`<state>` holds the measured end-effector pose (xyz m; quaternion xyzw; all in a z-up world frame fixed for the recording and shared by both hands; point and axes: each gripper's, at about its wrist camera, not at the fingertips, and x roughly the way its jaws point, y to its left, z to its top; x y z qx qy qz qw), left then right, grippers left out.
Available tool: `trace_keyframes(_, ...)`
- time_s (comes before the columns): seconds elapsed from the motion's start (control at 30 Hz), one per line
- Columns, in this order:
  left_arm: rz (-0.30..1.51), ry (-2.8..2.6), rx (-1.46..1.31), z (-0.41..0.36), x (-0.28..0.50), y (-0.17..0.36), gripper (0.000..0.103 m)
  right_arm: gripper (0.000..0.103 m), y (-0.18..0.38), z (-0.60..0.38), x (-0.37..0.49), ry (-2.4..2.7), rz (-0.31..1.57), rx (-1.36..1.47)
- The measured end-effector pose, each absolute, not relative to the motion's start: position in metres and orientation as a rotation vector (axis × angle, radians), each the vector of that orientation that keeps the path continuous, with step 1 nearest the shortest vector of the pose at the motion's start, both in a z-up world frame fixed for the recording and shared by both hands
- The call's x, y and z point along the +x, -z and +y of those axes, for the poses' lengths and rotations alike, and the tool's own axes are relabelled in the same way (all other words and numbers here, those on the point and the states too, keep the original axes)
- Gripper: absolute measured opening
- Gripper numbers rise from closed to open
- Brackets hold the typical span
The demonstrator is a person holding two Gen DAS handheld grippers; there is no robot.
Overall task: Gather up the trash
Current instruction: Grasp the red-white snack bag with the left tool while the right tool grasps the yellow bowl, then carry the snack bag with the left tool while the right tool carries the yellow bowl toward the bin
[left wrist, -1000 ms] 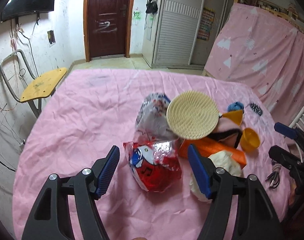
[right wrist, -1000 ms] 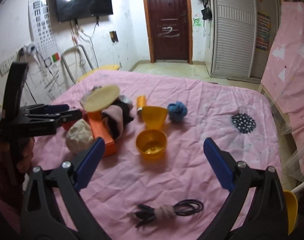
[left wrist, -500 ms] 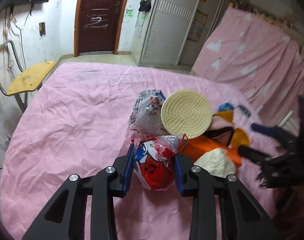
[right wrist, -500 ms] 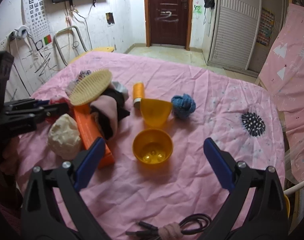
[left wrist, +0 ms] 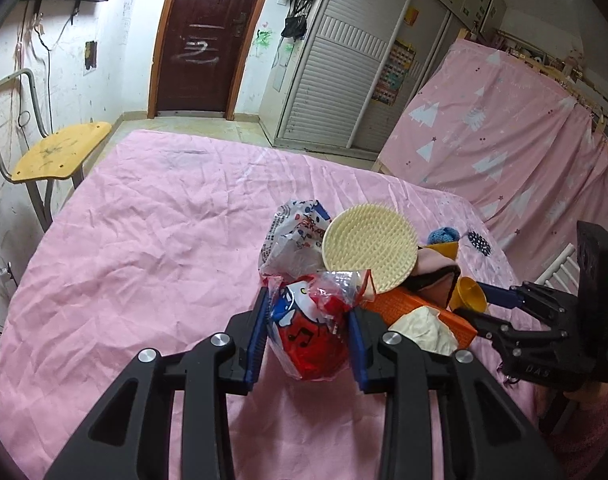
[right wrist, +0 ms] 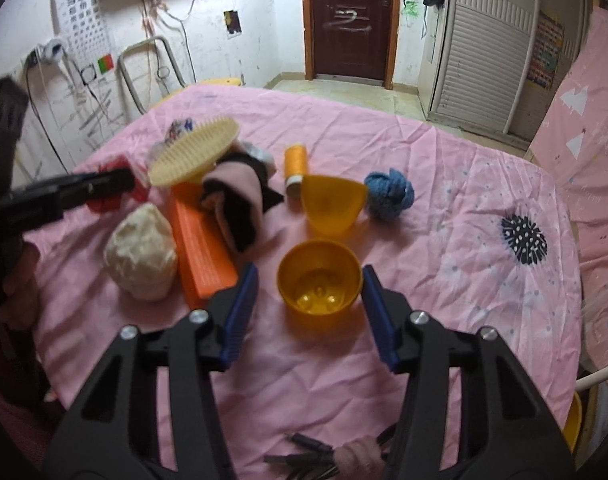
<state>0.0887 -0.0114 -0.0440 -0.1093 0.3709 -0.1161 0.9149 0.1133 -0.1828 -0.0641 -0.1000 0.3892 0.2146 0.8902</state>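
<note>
Crinkled plastic is now sitting pinched between the blue pads of the left gripper: a second ago its jaws were standing wide on either side of the red snack wrapper, and half a second ago they were closing in. The wrapper, glossy and printed with a cartoon, is bulging between the pads near the middle of the pink cloth, so the first piece of trash is judged secured and ready to lift. Just behind it a second printed white wrapper is lying crumpled, touching a round cream brush with short nubs. Beside that, a ribbed orange block is lying flat with a lumpy wad of white paper against it and a soft pink-and-black cloth over its far end. Further right, the right gripper is narrowing from a wide spread, its jaws now partly open and holding nothing, framing a smooth yellow bowl without touching it.
</note>
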Motion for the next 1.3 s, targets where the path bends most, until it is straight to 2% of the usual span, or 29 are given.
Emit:
trace_keyframes(0.07, 0.745, 0.226, -0.207, -0.013, 0.086, 0.042, 0.028, 0.041, 0.063, -0.182, 0.113, -0.444, 0.800, -0.218)
trace_keyframes(0.1, 0.738, 0.220, -0.200, -0.014, 0.085, 0.041, 0.028, 0.040, 0.063, -0.182, 0.112, -0.442, 0.796, -0.223)
trace_keyframes(0.43, 0.710, 0.121, -0.118, -0.025, 0.078, 0.030, 0.028, 0.040, 0.027, -0.213, 0.082, -0.416, 0.635, -0.119)
trace_keyframes(0.7, 0.658, 0.201, -0.094, -0.078, 0.072, -0.006, 0.028, 0.040, 0.011, -0.288, 0.054, -0.317, 0.533, -0.003)
trace_keyframes(0.97, 0.667, 0.357, -0.037, -0.164, 0.071, -0.019, 0.028, 0.040, 0.013, -0.387, 0.023, -0.133, 0.480, 0.101)
trace_keyframes(1.3, 0.728, 0.606, 0.095, -0.314, 0.060, -0.018, 0.028, 0.041, 0.024, -0.480, -0.001, 0.021, 0.432, 0.226)
